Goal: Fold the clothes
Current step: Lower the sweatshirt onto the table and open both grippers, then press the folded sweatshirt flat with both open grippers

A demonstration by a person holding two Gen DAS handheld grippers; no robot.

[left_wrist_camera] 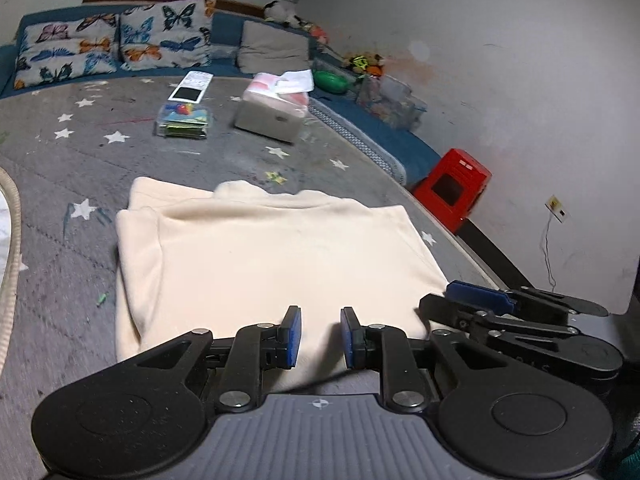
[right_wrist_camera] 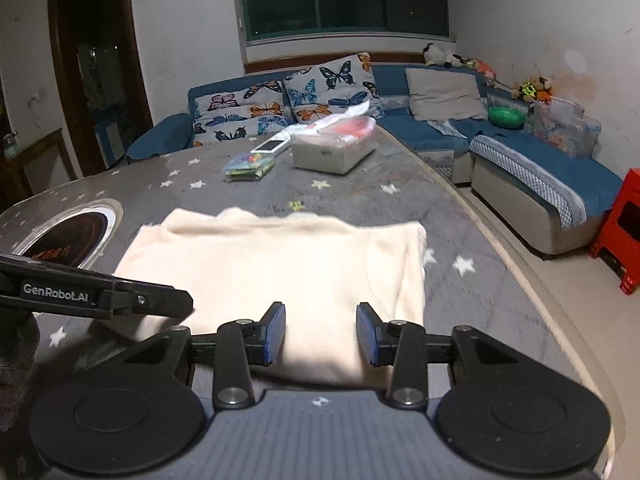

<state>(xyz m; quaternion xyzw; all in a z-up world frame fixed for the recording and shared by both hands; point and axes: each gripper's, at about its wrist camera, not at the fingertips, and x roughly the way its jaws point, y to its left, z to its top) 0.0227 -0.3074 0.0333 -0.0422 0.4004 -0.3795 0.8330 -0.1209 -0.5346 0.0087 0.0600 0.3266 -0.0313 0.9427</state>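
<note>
A cream top (left_wrist_camera: 276,256) lies folded flat on the gray bench (left_wrist_camera: 60,240) with white stars. The left gripper (left_wrist_camera: 320,338) sits at its near edge with both jaws apart and nothing between them. The right gripper (right_wrist_camera: 321,334) is just beside it, also wide apart and holding nothing. A gray box (right_wrist_camera: 332,152) sits farther back.

Support: grey star-print table cover (right_wrist_camera: 460,240). On it: folded cream garment (right_wrist_camera: 280,264) nearest, grey storage box (right_wrist_camera: 328,156), plastic packet of coloured items (right_wrist_camera: 250,168), white tablet (right_wrist_camera: 272,145), round inset burner (right_wrist_camera: 72,236).
</note>
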